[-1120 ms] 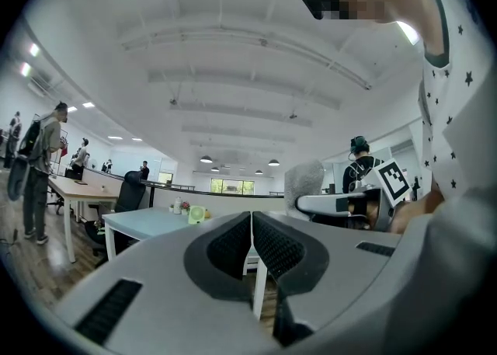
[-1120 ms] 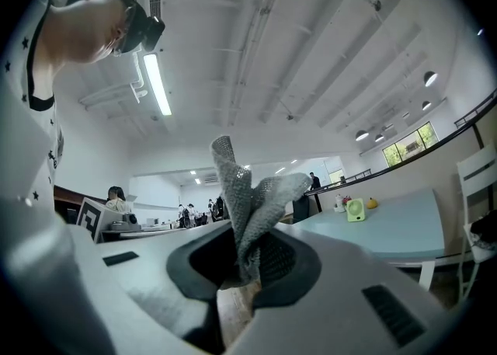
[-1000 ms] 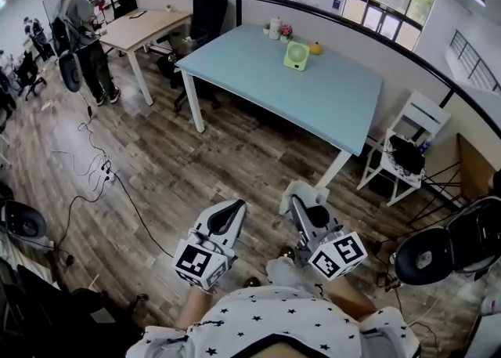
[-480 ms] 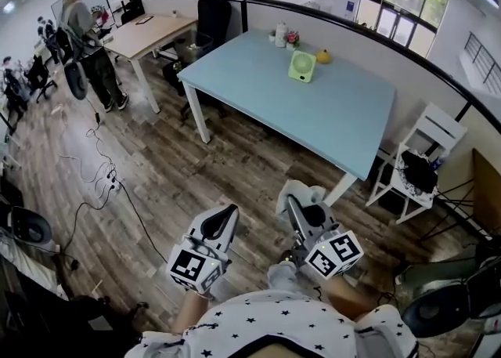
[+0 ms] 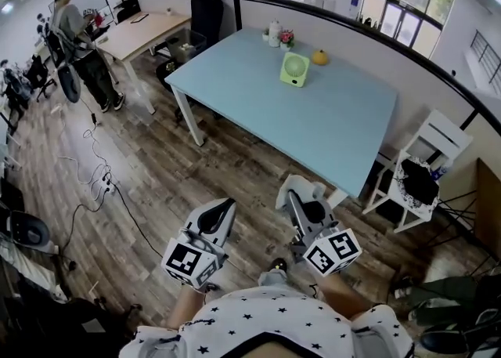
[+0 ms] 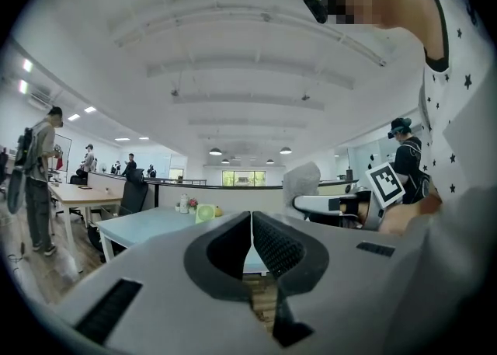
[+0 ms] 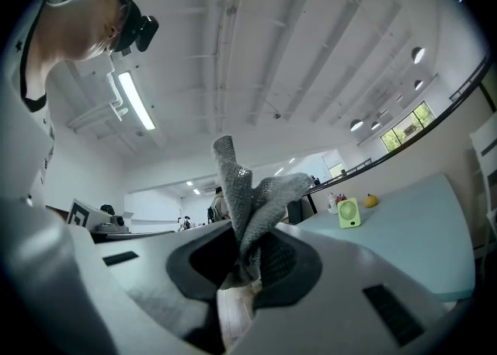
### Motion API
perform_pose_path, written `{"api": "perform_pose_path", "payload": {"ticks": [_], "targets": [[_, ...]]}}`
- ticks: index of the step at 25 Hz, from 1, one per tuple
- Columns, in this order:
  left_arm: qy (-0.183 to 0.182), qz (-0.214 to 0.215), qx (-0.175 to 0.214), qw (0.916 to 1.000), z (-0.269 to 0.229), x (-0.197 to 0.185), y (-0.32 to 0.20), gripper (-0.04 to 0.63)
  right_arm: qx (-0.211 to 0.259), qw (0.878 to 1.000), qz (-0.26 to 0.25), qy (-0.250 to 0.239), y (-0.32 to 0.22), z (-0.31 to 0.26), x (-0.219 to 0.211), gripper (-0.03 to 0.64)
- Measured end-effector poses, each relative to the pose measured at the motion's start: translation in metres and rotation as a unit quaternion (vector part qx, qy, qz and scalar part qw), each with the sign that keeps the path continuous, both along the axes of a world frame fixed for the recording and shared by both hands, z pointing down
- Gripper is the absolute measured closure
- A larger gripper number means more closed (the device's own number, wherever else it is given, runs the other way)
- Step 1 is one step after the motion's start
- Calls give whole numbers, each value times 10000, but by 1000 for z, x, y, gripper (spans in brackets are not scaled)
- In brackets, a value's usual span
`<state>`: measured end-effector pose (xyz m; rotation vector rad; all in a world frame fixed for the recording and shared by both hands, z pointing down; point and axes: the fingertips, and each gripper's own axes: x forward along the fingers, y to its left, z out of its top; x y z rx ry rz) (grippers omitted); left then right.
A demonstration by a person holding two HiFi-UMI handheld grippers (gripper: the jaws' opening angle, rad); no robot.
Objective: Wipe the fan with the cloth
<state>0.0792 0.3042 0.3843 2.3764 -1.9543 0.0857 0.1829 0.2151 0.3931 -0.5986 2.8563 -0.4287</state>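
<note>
Above a wood-plank floor in an open-plan office, the right tool clamps a grey knitted cloth, whose crumpled folds stand up out of the jaws in two peaks. Beside it the left tool is closed on nothing, its ribbed pads meeting at the tips. Both tools are held low in front of the person, well short of the work.

The fan, a small pale-green square unit with a round grille, stands upright at the far side of a light-blue bench on white legs. Near it along the bench's back edge are a yellow-orange fruit, a small potted flower and a white bottle. Fan and cloth are well apart.

Behind the bench runs a low partition wall topped by a dark rail. A white chair carrying dark items stands at the bench's right end. To the left are a black office chair, a wooden desk and a person in a cap, with cables trailing across the planks.

Against the frame of a second ago, the bench sits a little larger and nearer in the head view. The fan has kept its place on the bench, and the tools' grip is unchanged.
</note>
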Motion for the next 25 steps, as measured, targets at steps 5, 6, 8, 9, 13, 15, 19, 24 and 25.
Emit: {"api": "perform_pose_path", "payload": {"ticks": [5, 6, 8, 9, 13, 15, 19, 24, 25], "targets": [[-102, 52, -92, 9999, -3, 10, -32, 563, -96, 9999, 69, -94, -31, 1, 12, 571], [-116, 76, -101, 9999, -3, 13, -38, 563, -122, 9998, 107, -100, -37, 2, 15, 571], [-124, 112, -99, 9998, -4, 18, -50, 563, -137, 9997, 158, -109, -48, 3, 21, 571], [-124, 123, -89, 9998, -5, 20, -55, 563, -116, 9997, 161, -117, -52, 3, 23, 571], [-162, 118, -77, 9998, -7, 25, -71, 563, -117, 9996, 212, -158, -69, 2, 31, 571], [-164, 80, -73, 9998, -8, 27, -79, 564, -115, 9995, 227, -175, -78, 1, 35, 571], [-96, 15, -85, 9999, -7, 30, -95, 563, -150, 9994, 218, -214, -93, 3, 42, 571], [-151, 62, -239, 9996, -1, 35, -106, 563, -290, 9989, 274, -257, -105, 10, 47, 571], [-159, 73, -279, 9995, 0, 35, -107, 563, -305, 9988, 280, -269, -105, 11, 48, 571]]}}
